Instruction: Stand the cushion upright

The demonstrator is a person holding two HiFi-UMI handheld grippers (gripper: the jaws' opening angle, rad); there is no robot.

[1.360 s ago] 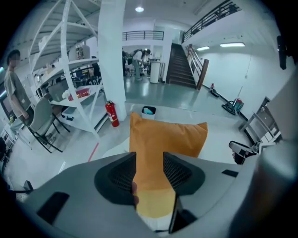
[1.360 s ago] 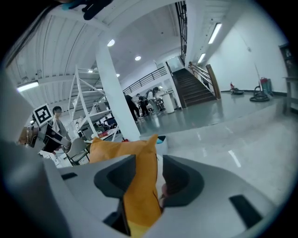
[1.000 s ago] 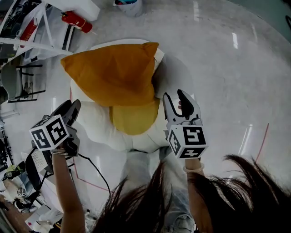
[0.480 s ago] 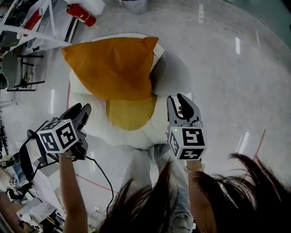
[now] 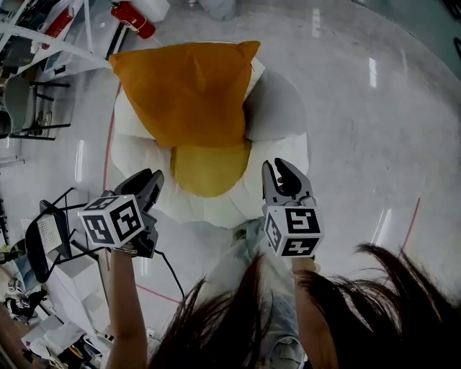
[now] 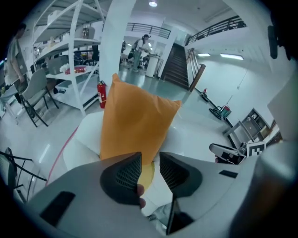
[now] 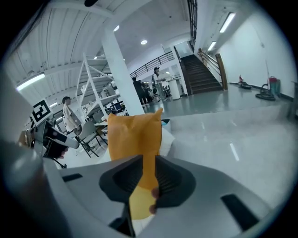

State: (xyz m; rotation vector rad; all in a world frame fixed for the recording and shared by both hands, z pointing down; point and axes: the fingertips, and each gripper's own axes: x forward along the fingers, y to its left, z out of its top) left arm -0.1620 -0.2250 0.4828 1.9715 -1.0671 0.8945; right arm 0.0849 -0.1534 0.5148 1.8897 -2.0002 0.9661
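An orange cushion (image 5: 187, 94) stands propped up on a white padded seat (image 5: 277, 115), with a yellow cushion (image 5: 209, 169) lying at its foot. In both gripper views the orange cushion (image 6: 135, 125) (image 7: 135, 132) rises upright, well beyond the jaws. My left gripper (image 5: 148, 184) hovers at the seat's near left edge and my right gripper (image 5: 284, 176) at its near right edge, both apart from the cushions. Both pairs of jaws have just been closing. Each still keeps a narrow gap with nothing between the pads, so the left gripper (image 6: 150, 173) and the right gripper (image 7: 148, 179) are open.
A red fire extinguisher (image 5: 133, 18) and white shelving (image 5: 43, 43) stand beyond the seat at the left. A dark folding chair (image 5: 43, 241) is near my left arm. People stand far off by a staircase (image 6: 174, 69). A red line (image 5: 108, 144) runs along the glossy floor.
My left gripper has moved right, in to the seat's edge. The right gripper has shifted slightly toward the seat and its jaws have narrowed. The orange cushion stays upright.
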